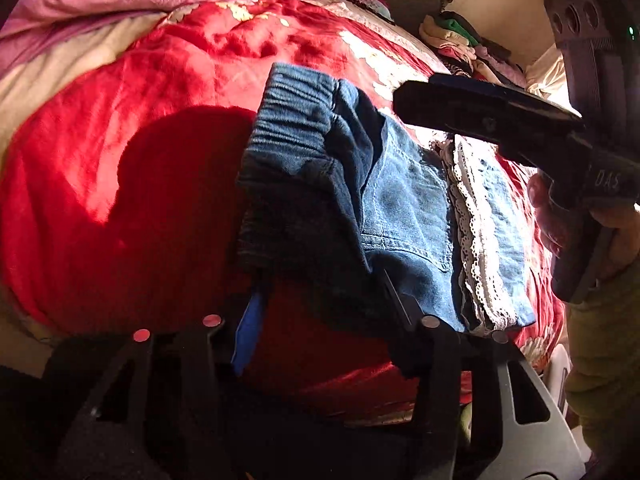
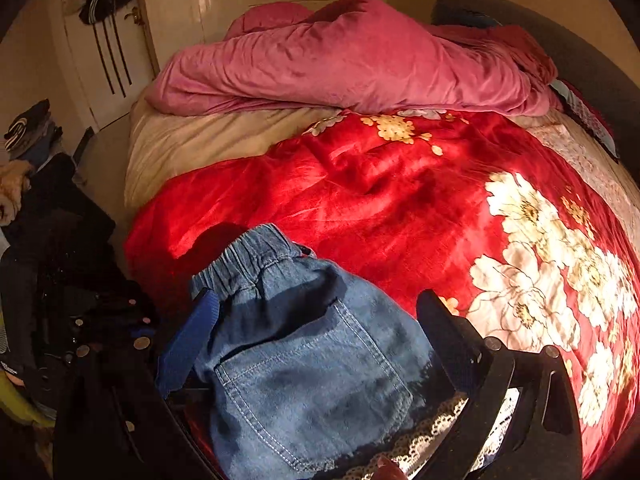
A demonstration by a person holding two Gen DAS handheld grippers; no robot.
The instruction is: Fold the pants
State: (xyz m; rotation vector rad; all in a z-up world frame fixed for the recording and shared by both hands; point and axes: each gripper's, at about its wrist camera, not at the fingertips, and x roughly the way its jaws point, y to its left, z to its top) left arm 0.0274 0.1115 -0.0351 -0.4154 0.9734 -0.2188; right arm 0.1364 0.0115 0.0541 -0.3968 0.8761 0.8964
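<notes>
Folded blue denim pants with an elastic waistband and white lace hem [image 1: 400, 216], lying on a red floral plush blanket [image 1: 160, 120] spread over the bed. Left gripper [image 1: 324, 320] spread wide, straddling the near edge of the denim, nothing pinched. Right gripper [image 2: 320, 332] likewise spread, its fingers on either side of the back pocket, fabric between them but not clamped. Crumpled pink velvet quilt [image 2: 360, 60] bunched at the far end of the bed.

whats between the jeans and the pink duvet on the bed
Only red floral blanket, plus a strip of beige sheet on one side, separates the jeans from the pink duvet; the right wrist view shows it.
</notes>
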